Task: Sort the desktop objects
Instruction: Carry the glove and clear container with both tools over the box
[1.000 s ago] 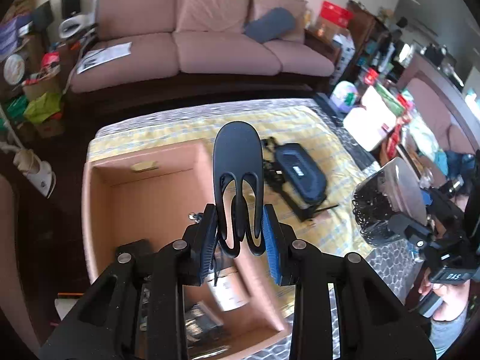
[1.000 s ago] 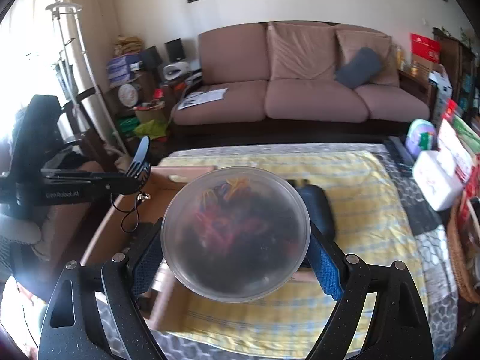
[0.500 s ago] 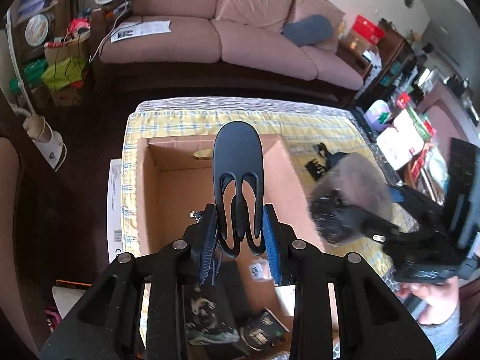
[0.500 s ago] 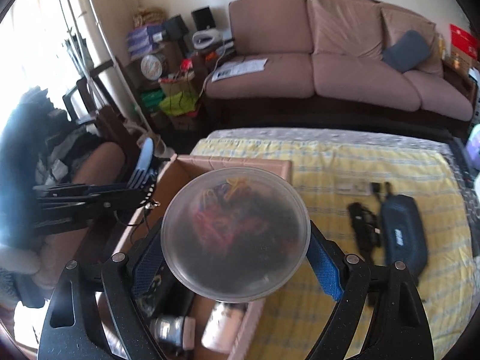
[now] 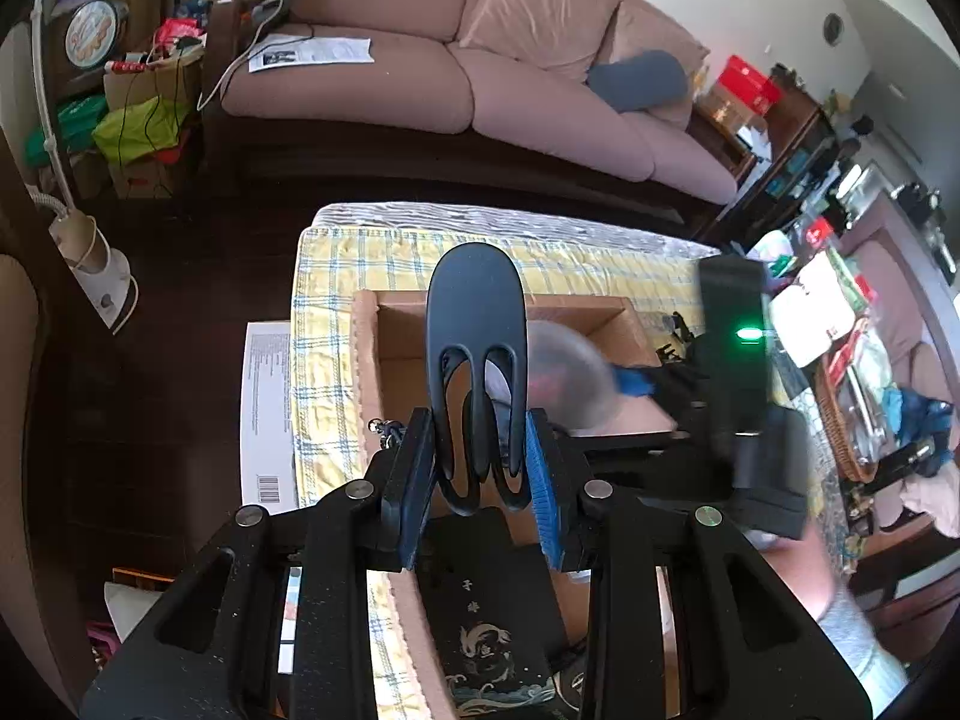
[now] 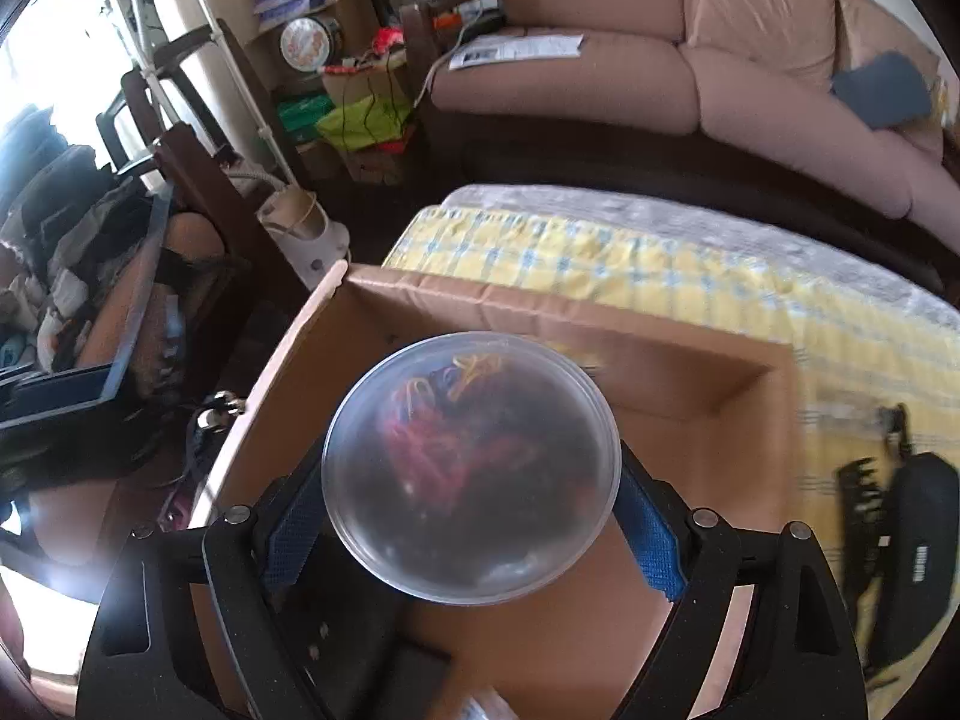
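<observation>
1. Left gripper (image 5: 480,468) pinches the black shoe-horn-like tool (image 5: 476,348) by its slotted end, over the near-left part of the cardboard box (image 5: 366,360). A loose pinch could let it pivot out.
2. Right gripper (image 6: 471,516) clamps the clear round tub (image 6: 471,468) of coloured bands over the box's middle. You risk clipping the tool: both claws crowd one opening.
3. Box already holds a dark patterned case (image 5: 486,630). The black pouch (image 6: 918,546) lies right of the box, unsorted.

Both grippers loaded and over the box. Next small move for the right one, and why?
Probably lower the right gripper a little further, then open it. It is shut on the clear tub of coloured bands, which hangs over a bare patch of the cardboard box floor. The left gripper, shut on the black scoop, sits close beside it, so go straight down.
</observation>
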`<state>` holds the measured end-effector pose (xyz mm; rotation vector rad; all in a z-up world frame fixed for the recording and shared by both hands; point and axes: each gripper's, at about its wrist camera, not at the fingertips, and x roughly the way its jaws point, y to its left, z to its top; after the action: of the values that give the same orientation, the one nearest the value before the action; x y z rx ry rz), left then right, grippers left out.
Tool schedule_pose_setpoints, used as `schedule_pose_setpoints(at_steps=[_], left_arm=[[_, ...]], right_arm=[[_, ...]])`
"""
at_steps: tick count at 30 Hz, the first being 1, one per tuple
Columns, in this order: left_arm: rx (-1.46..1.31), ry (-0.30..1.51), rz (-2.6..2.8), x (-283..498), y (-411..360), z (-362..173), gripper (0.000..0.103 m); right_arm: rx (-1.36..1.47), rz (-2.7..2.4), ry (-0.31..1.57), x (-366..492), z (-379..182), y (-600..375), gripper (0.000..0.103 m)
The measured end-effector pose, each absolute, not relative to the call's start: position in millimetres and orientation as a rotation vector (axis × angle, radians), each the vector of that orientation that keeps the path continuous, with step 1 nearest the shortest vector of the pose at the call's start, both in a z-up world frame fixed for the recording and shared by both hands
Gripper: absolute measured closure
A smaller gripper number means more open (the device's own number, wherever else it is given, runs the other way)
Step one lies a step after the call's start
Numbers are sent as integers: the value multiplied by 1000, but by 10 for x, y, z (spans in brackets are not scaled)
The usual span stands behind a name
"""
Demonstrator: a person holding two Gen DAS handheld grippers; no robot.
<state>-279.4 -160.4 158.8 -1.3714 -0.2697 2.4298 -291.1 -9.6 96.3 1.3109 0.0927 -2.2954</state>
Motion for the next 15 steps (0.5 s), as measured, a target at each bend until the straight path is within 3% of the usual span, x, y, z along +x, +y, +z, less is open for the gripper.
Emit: schedule_pose_setpoints(at_steps=[15], left_arm=[[-1380, -303, 2399, -2740, -1603, 1504, 75]], right_arm=[[1362, -2298, 53, -3017, 503, -285, 13]])
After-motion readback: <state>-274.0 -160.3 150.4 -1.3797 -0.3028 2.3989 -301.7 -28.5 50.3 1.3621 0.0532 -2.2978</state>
